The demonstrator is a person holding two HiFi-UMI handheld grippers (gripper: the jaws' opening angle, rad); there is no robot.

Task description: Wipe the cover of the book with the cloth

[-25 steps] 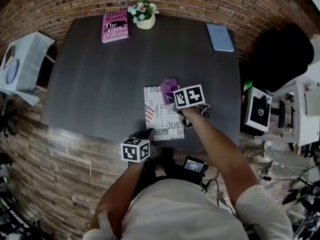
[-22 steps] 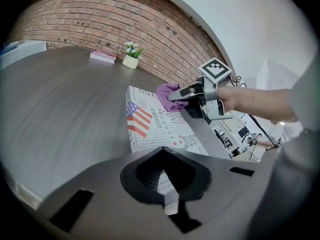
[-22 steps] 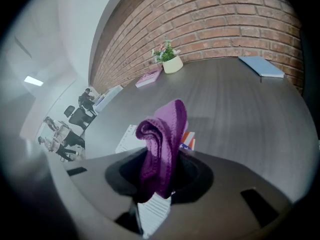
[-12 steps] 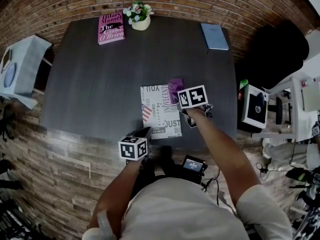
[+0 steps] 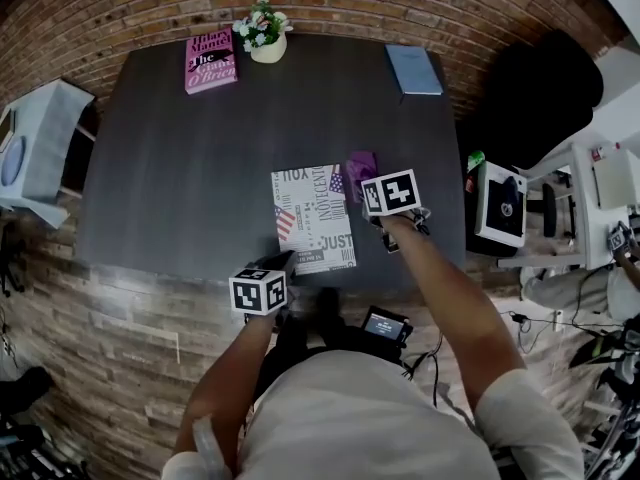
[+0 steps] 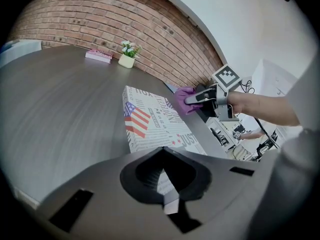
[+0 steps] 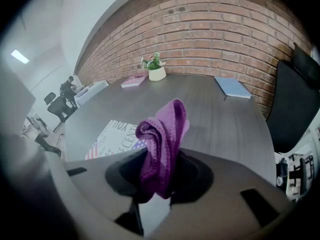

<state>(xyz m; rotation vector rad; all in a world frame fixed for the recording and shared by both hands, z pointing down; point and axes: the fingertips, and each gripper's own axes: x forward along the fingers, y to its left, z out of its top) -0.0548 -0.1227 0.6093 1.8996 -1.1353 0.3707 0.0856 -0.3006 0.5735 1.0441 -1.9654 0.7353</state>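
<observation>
A: What is the left gripper (image 5: 287, 262) doing?
B: It is hovering over the table's (image 5: 190, 158) near edge, forearm reaching forward, jaws pressed together on nothing.
A: Where is the book (image 5: 313, 219) lying?
B: Flat, cover up, just beyond that gripper.
A: And the right gripper (image 5: 368, 182)?
B: Arm outstretched, it is pointing steeply down, jaws clamping the bunched purple cloth (image 5: 360, 162) just beside the book's far right corner.

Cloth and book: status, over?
Right gripper shut on purple cloth beside book, far right corner. Left gripper shut, empty, at near edge. Book flat on table, unobstructed.
</observation>
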